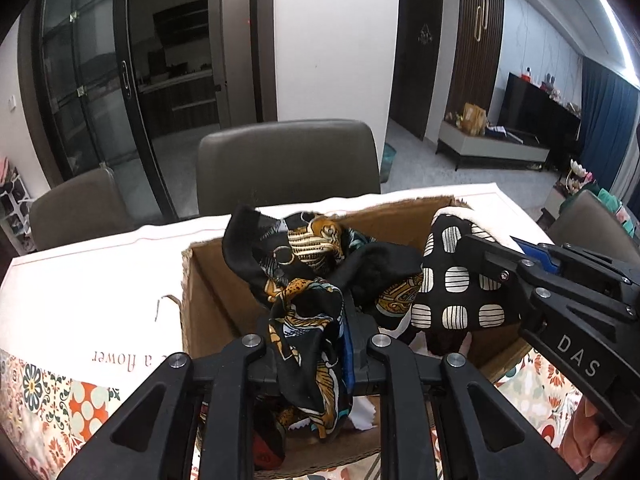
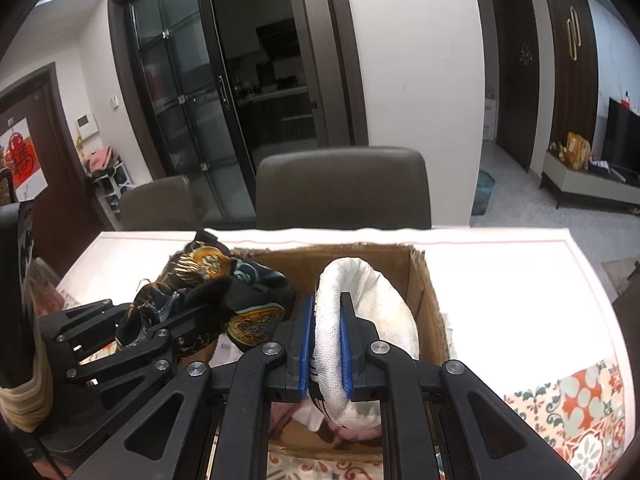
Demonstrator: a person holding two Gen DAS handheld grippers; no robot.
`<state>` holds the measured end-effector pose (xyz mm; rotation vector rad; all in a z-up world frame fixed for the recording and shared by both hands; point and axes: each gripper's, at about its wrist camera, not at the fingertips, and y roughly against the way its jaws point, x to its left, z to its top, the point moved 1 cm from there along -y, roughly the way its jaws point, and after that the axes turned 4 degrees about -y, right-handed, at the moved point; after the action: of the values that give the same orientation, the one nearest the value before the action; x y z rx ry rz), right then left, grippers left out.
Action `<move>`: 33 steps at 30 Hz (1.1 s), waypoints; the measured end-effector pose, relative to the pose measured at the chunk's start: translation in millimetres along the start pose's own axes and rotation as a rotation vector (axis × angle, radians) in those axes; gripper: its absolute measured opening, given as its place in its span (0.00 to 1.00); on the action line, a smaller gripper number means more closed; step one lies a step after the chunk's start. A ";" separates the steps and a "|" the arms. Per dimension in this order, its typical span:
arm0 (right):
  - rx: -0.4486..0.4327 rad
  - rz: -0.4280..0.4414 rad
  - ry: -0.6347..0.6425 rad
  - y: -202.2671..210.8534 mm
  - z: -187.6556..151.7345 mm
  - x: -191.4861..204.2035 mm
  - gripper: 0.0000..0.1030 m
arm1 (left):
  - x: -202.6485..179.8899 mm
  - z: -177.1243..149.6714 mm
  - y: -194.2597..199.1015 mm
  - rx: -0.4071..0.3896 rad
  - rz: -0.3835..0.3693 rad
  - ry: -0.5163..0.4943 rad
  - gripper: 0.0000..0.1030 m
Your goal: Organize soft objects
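Note:
An open cardboard box (image 1: pixel 208 296) stands on the table, with cloths lying in its bottom. My left gripper (image 1: pixel 308 320) is shut on a crumpled black and gold patterned scarf (image 1: pixel 304 248), which hangs over the box's left half. To its right, my right gripper (image 1: pixel 472 244) is shut on a black cloth with white striped squares (image 1: pixel 452 280). In the right wrist view, the right gripper (image 2: pixel 326 304) pinches that cloth's white underside (image 2: pixel 384 304) between blue pads inside the box (image 2: pixel 424 292). The left gripper (image 2: pixel 216 296) and scarf (image 2: pixel 200 264) show at left.
The table carries a white cloth (image 1: pixel 80 280) with a floral tile border near me. Grey chairs (image 1: pixel 288 160) stand along its far edge and at the right corner. A hand (image 1: pixel 592 432) grips the right tool's handle.

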<state>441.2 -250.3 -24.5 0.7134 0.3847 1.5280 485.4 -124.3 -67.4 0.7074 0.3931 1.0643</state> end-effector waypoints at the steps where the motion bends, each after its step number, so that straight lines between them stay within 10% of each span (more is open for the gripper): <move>1: 0.007 0.002 -0.002 -1.6 -0.8 -1.5 0.13 | 0.5 0.9 -0.6 0.004 0.000 -0.001 0.23; 11: 0.011 -0.006 -0.015 5.6 -0.3 -5.4 0.31 | 5.0 -3.0 11.9 -0.010 0.022 0.010 0.39; 33: -0.122 -0.045 -0.024 127.6 -26.8 22.9 0.32 | -1.7 -32.3 141.8 -0.184 0.160 0.064 0.49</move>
<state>327.1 -236.0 41.2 0.6229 0.2848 1.4861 372.1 -72.8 7.8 0.5486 0.2923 1.2593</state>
